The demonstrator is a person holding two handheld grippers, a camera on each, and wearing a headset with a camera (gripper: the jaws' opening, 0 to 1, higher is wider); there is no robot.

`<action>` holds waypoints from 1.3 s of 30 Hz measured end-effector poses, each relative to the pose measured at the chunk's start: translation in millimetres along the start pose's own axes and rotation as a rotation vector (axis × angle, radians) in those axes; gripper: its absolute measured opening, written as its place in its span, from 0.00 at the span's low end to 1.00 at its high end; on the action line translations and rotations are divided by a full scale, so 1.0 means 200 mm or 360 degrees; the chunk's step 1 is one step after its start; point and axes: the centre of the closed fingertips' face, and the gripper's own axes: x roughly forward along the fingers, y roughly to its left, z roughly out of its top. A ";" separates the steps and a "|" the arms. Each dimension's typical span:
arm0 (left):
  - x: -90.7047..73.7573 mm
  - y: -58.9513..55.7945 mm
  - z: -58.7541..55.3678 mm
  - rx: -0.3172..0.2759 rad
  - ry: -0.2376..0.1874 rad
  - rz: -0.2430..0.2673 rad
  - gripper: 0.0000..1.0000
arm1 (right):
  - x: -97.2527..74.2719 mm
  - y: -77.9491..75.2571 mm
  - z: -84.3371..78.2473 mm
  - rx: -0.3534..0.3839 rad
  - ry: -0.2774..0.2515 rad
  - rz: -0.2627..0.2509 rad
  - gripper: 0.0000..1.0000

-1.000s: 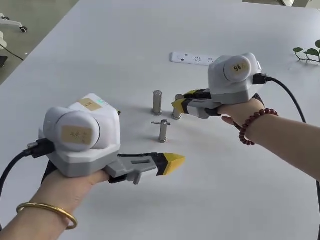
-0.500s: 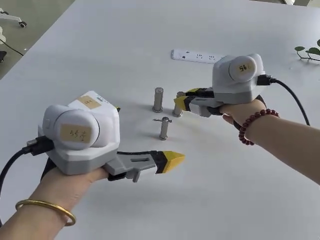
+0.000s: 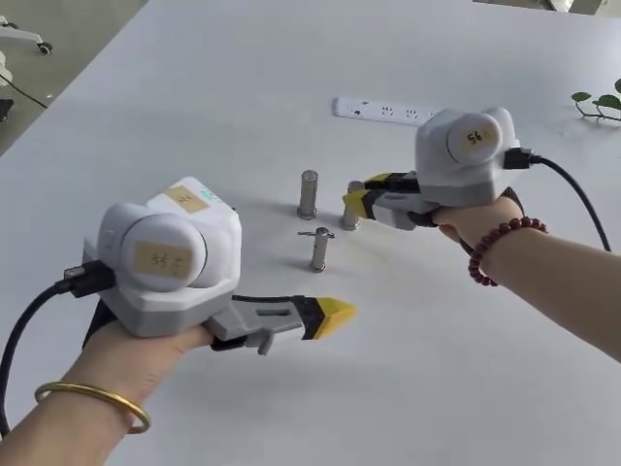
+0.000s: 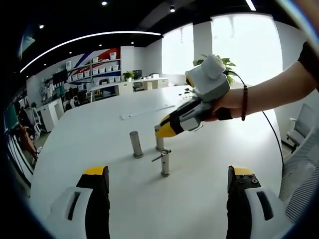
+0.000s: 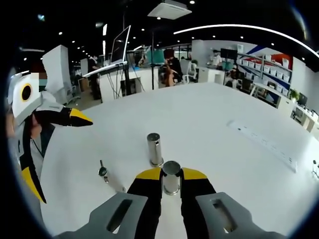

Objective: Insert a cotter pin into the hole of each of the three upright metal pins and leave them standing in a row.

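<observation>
A white table [image 3: 194, 87] is spreading wide, with a power strip [image 3: 383, 111] lying at its far side and a plant [image 3: 602, 102] sitting far right. Beyond, tall windows [image 4: 239, 45] are letting in daylight, a curved light strip [image 4: 89, 40] is glowing overhead, and shelves [image 4: 94, 69] are lining a far wall.

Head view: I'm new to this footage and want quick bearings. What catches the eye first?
On the white table, the right tongs close around one upright metal pin. Beside it stands a bare pin, and nearer the person a third pin carries a cotter pin through its top. The left tongs hover open, holding nothing, at the lower left.
</observation>
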 end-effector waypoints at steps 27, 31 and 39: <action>0.02 -0.03 0.02 0.0010 -0.0037 -0.0011 0.98 | -0.28 0.02 -0.16 0.0150 0.0021 -0.0170 0.08; 0.02 -0.04 0.03 0.0018 -0.0041 -0.0034 0.99 | -0.32 0.07 -0.18 0.0190 0.0019 -0.0189 0.08; 0.03 -0.04 0.03 0.0014 -0.0050 -0.0041 0.99 | -0.36 0.15 -0.23 0.0237 0.0027 -0.0250 0.08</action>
